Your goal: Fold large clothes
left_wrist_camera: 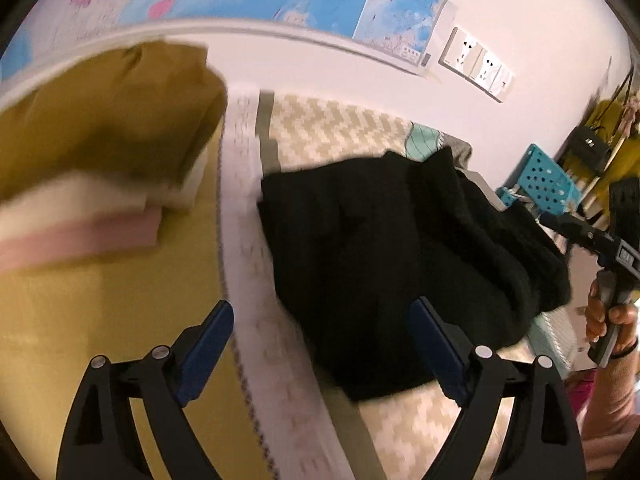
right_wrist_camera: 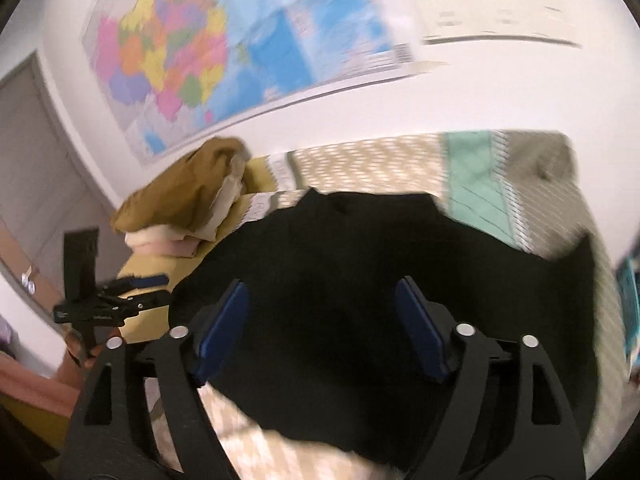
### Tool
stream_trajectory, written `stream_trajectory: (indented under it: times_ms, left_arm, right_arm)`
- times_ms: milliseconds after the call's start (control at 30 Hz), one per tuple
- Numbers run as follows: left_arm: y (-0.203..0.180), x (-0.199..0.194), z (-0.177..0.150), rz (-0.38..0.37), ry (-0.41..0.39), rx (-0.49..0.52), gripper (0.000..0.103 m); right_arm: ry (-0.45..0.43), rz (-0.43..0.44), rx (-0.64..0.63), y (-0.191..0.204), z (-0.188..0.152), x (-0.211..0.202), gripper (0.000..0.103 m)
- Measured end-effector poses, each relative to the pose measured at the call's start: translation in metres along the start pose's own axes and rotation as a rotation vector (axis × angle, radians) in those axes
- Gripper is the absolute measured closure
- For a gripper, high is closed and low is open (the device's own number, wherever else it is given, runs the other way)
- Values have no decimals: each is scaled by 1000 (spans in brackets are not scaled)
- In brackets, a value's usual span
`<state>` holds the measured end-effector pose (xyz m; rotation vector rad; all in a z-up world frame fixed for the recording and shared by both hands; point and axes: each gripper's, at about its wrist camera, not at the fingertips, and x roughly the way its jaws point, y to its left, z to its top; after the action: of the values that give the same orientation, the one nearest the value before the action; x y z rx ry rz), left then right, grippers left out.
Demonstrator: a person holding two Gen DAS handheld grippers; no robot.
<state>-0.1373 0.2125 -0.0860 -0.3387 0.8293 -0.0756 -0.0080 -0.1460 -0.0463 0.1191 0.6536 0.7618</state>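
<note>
Both grippers open over a black garment on the bed

A stack of folded clothes sits at left; the left gripper gapes wide, empty, over the bedspread. The black garment lies bunched mid-bed, the right gripper spread wide above it, gripping nothing.

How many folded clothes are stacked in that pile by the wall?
3, as far as visible: a mustard-brown garment on top, a cream one under it, a pink one at the bottom. More may be hidden.
</note>
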Motion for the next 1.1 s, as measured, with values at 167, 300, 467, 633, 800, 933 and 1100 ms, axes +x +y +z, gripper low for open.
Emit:
stream_trajectory:
  times_ms: [167,300,467,633,800,933,1100]
  left_arm:
    - [8,1,-29,-83,70,-60,16]
    - [3,8,-40,-125,110,-70,16]
    - [-11,13,-46,-172,130,-58,16]
    - [-28,18,-48,-151,140,-15,16]
    - [-42,18,-49,-105,128,23,16]
    - [-45,16,-50,-91,121,42,16]
    - [-45,15,-51,-90,122,41,16]
  right_arm:
    - [-49,-70,155,-46,-37,-56,18]
    - [-88,-76,299,-80,-66,-88,15]
    - [-87,-57,419,-102,-100,-96,14]
    - [-69,-7,488,-110,-123,-88,14]
    - [-64,42,512,-108,-136,-82,14]
    - [-58,63,510,-104,-137,-78,14]
    - [-49,76,513,-100,-140,-73,13]
